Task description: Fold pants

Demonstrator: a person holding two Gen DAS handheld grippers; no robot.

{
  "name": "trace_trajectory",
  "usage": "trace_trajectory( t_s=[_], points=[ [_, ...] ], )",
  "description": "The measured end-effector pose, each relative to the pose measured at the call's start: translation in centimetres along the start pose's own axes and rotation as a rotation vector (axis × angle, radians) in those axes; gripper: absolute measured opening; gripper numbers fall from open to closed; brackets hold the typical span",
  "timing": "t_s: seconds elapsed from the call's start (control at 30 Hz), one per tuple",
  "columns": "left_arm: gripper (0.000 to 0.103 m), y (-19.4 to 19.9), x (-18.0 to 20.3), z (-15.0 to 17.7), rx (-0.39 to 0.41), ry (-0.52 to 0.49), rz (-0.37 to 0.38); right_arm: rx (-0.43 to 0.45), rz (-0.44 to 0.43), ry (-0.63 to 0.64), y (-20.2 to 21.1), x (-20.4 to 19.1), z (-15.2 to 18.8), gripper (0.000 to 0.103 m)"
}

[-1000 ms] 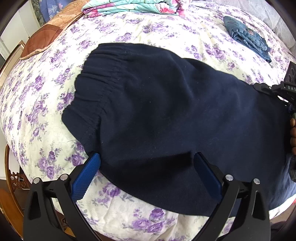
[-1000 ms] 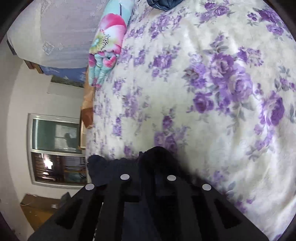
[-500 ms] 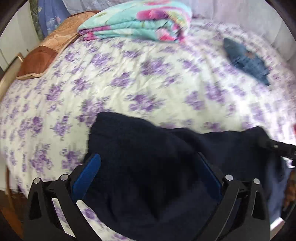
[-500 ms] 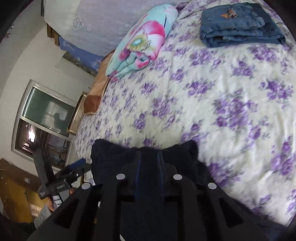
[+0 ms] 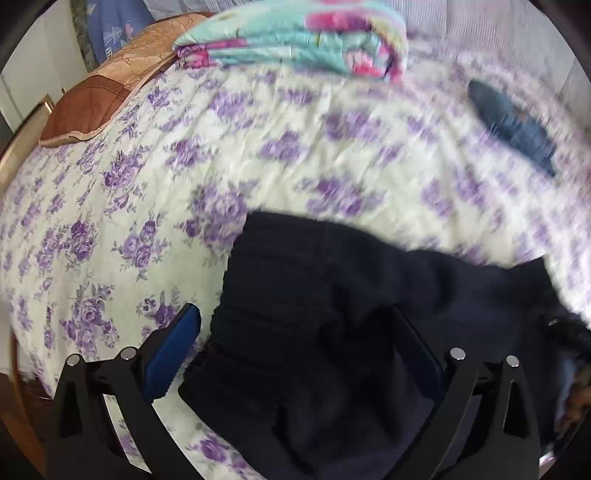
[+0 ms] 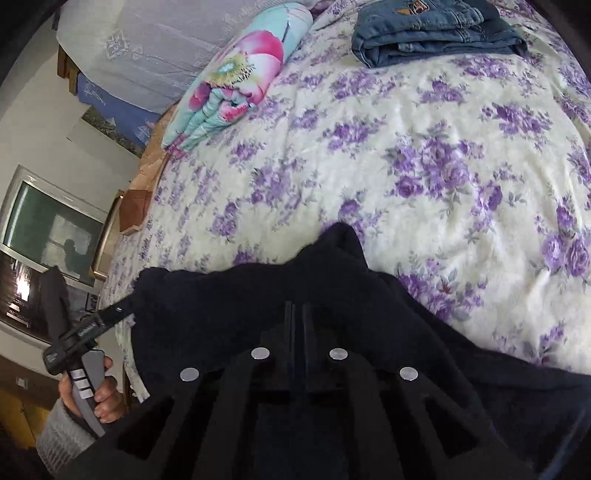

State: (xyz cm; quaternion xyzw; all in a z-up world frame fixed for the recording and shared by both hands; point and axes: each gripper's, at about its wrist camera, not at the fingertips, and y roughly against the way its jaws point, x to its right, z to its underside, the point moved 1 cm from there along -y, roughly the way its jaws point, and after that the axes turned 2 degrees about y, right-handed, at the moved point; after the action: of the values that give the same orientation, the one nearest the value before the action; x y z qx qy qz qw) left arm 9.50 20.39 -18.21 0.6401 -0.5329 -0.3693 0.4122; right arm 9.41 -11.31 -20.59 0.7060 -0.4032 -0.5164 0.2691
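A: Nearest to you, your right tool [image 6: 298,317] is pinching shut on the navy pants [image 6: 258,306]; its two fingers are pressed together with dark fabric bunching around them and peaking just beyond the tips.

B: And your left tool [image 5: 295,339] is standing wide open. Its blue-padded finger [image 5: 173,354] is sitting just off the left edge of the pants [image 5: 332,314], over the bedspread, and the other finger is lying over the dark cloth. Nothing is being clamped between them.

A: From the right wrist view, your left hand [image 6: 96,391] is gripping that tool's handle at the far left, in a grey knit cuff. There is white lettering on its black body, but it is too small for me to read.

B: The pants are lying in a dark heap at the near edge of the bed [image 5: 110,206], on the cream spread with purple roses. The ribbed waistband looks to be facing the left tool, though the picture is blurring there.

A: Farther back, folded blue jeans [image 6: 436,33] are resting on the spread, well apart from the pants. A tan patch is showing near the waist; I cannot read what is on it.

B: Beyond that, a folded turquoise-and-pink floral quilt [image 5: 295,40] is lying at the head of the bed, with a brown cushion [image 5: 96,107] just beside it. A window [image 6: 51,240] is showing on the far wall.
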Motion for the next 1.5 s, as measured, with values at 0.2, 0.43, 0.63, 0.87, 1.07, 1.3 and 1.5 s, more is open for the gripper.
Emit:
trace_trajectory(
  t_s=[0.2,0.43,0.63,0.87,1.07,1.3,1.5],
  points=[
    [0.098,1.7,-1.8,-0.2,-0.009,0.102,0.085,0.099,-0.064,-0.062,4.5,1.2,2.3,0.017],
    [0.098,6.2,4.5,1.8,0.031,-0.134,0.203,0.463,-0.044,-0.394,20.9,10.8,14.1,0.069],
    [0.098,2.0,8.9,4.9,-0.043,-0.339,0.096,0.733,0.028,-0.820,28.9,18.9,27.2,0.069],
    [0.099,1.7,8.8,5.3,-0.040,-0.391,0.089,0.886,-0.090,-1.055,26.9,24.2,32.6,0.054],
    [0.099,1.6,8.9,5.3,-0.033,-0.397,0.079,0.945,-0.210,-1.098,25.4,26.7,33.8,0.048],
    [0.099,1.5,8.8,5.5,-0.024,-0.411,0.093,0.965,-0.053,-0.985,27.4,25.1,30.3,0.016],
    [0.099,1.7,8.6,5.7,-0.026,-0.385,0.083,0.829,0.122,-0.904,27.5,26.7,30.8,0.015]
  ],
)
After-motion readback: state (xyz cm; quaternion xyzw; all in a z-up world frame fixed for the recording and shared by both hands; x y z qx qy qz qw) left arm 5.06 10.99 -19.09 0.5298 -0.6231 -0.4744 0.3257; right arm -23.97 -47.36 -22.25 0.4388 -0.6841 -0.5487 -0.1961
